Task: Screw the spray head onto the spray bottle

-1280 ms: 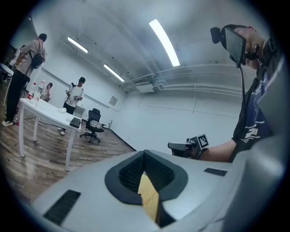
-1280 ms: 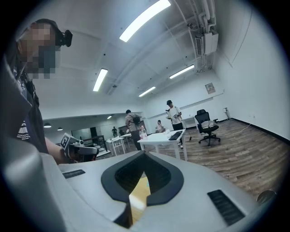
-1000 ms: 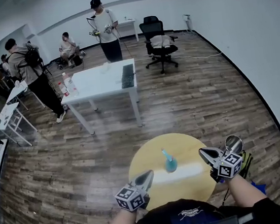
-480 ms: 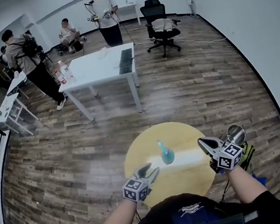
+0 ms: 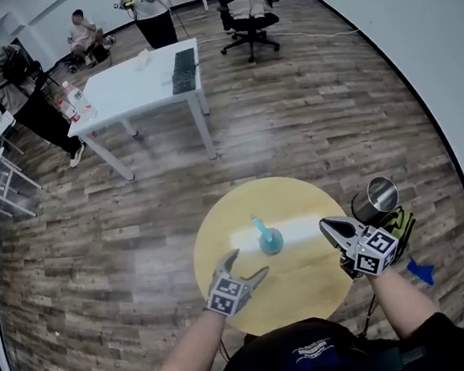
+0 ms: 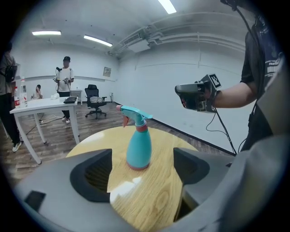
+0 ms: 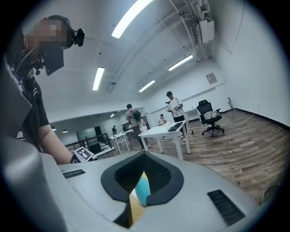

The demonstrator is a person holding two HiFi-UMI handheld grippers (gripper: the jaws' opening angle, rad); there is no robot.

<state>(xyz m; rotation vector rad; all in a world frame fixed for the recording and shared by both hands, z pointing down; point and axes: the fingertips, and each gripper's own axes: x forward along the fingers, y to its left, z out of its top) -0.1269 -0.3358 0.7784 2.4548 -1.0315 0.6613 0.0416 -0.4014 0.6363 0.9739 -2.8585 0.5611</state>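
- The room was a big open office with a wood-plank floor. A white table and an office chair stood well away from me, with other people around them.
- The round wooden tabletop in front of me was glossy, with a bright band of glare across it. A metal cup showed just past its right rim.
- My left tool had just been opening its jaws. They stood wide with nothing between the pads, lined up on the bottle but clear of it.
- My right tool had its jaws pressed together and empty, pointing at the bottle from the right.
- The teal spray bottle stood upright near the middle of the tabletop, between the two tools and touched by neither.
- The spray head sat on the neck above a coral collar. I could not tell whether it was threaded tight.
- I judged the left tool should clamp the body low and firmly, since the slick wood could let it slide. The right tool would then open and turn the collar, not the trigger.
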